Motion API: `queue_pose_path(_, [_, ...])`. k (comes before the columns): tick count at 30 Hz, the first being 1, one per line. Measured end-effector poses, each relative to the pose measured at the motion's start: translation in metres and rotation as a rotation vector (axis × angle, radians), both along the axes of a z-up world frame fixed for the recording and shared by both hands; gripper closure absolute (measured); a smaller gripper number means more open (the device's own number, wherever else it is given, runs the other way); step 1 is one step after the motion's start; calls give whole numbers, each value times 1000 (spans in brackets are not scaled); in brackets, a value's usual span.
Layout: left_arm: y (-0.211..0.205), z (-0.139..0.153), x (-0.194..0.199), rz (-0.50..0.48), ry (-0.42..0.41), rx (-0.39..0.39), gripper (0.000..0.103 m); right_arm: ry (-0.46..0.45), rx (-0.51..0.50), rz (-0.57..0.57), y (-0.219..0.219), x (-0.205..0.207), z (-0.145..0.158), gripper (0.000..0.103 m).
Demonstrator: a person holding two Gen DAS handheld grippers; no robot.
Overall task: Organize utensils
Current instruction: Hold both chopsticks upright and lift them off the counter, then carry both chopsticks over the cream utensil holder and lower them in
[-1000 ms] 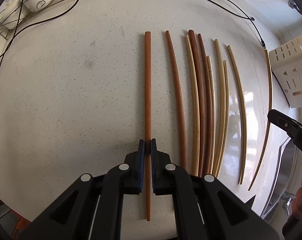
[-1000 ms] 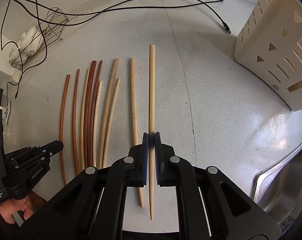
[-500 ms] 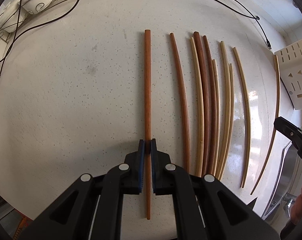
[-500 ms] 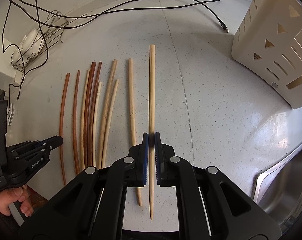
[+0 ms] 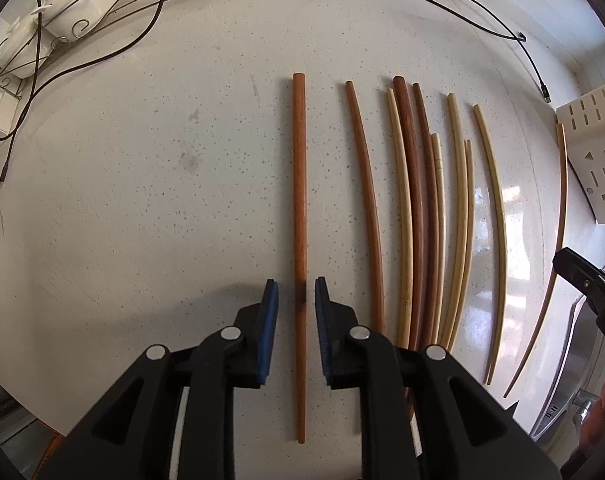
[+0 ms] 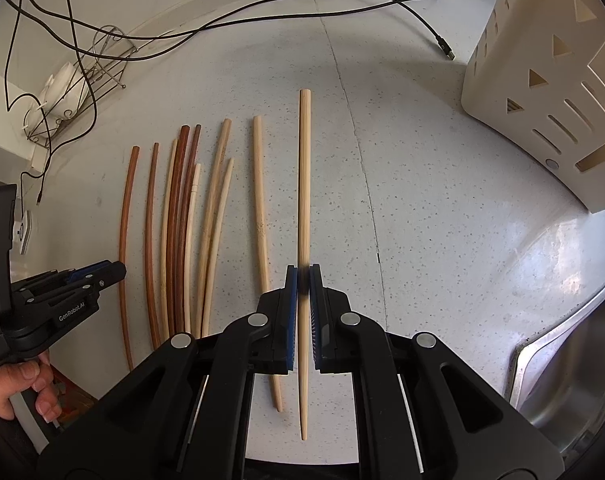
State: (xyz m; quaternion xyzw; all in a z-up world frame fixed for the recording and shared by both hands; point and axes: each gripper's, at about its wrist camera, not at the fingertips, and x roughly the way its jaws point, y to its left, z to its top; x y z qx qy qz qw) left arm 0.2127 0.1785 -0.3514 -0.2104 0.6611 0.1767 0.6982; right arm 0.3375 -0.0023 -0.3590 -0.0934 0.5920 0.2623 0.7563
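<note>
A reddish-brown chopstick point(image 5: 299, 200) lies straight on the white speckled counter, running between the jaws of my left gripper point(image 5: 296, 290). Those jaws are opening and their blue pads stand off the stick on both sides. To its right lie several more brown and pale chopsticks point(image 5: 418, 208) in a loose row. My right gripper point(image 6: 303, 278) is shut on a pale bamboo chopstick point(image 6: 304, 176), held above the counter. The same row of chopsticks point(image 6: 182, 220) lies to its left, with my left gripper point(image 6: 102, 274) at the far left.
A cream slotted utensil holder point(image 6: 550, 92) stands at the right, also seen as the holder point(image 5: 594, 152). A steel sink point(image 6: 574, 364) opens at the lower right. Black cables point(image 6: 222, 24) and a wire rack with white dishes point(image 5: 62, 20) sit at the back left.
My left gripper has parted its jaws, letting go of the reddish-brown chopstick, which now lies on the counter. The right gripper has kept still with its pale chopstick.
</note>
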Motion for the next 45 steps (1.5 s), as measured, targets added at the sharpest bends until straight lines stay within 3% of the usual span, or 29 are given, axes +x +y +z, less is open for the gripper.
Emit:
queue_pose_path(5, [6,-4,9,-6,11,-14,85,-3,3,1,-1,0,2,97])
queue_pose_path(14, [-4,-7,23,-56,49,33,84,-2,9,3,-2,1,2,97])
queue_pose_path(18, [-12,-8,26,-72,62,48,97,-2,12,5,-2,1,3,97])
queue_pose_path(26, [-13,-13,24,-79,50,22,97,-3,16,6,-3,0,3,97])
queue_pose_path(36, [-13,13,8,-76,-5,44,97,-18,33,3,-5,0,7,97])
queue_pose_path(45, [-21,54,-3,-90,-133,51,97,-44,69,-32,-16,2,23,97])
